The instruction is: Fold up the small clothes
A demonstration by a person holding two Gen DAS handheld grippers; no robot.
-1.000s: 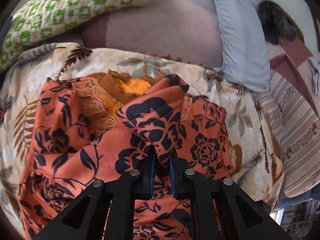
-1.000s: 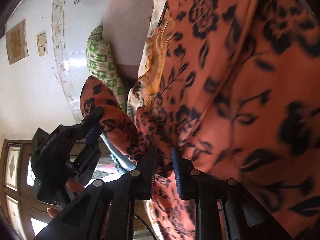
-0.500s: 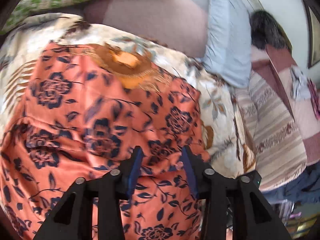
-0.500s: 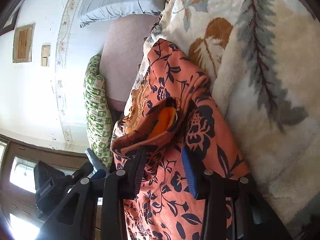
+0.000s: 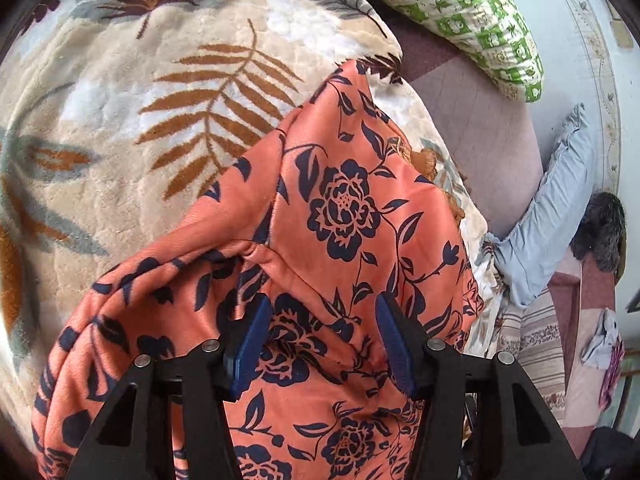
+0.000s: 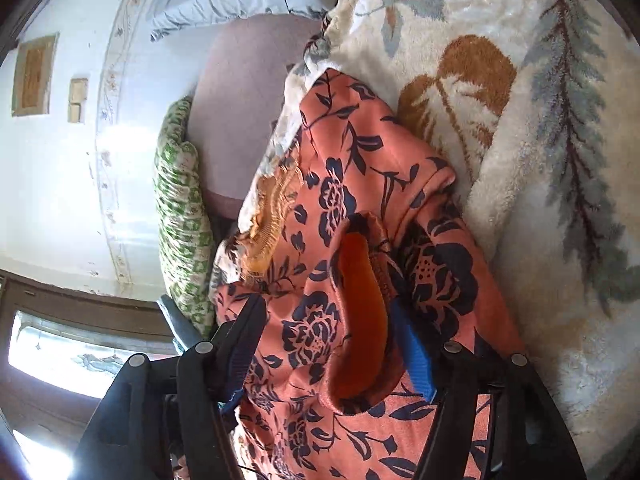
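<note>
An orange garment with a dark blue flower print (image 5: 340, 216) lies on a cream leaf-patterned blanket (image 5: 120, 120). My left gripper (image 5: 324, 304) is open, its blue-padded fingers spread just over the cloth. In the right wrist view the same garment (image 6: 340, 200) lies folded over, with a sleeve opening showing its plain orange inside (image 6: 360, 300). My right gripper (image 6: 328, 308) is open, its fingers either side of that sleeve opening. A gold lace neckline (image 6: 272, 212) shows at the garment's far end.
A green and white patterned pillow (image 5: 460, 12), a mauve cushion (image 5: 488, 128) and a pale blue pillow (image 5: 548, 216) lie beyond the garment. A striped cloth (image 5: 532, 344) lies at the right. A white wall (image 6: 60, 180) and a window (image 6: 60, 348) show in the right wrist view.
Both grippers have opened and let go of the garment, which now lies folded on the blanket. Both have swung to new angles above it.
</note>
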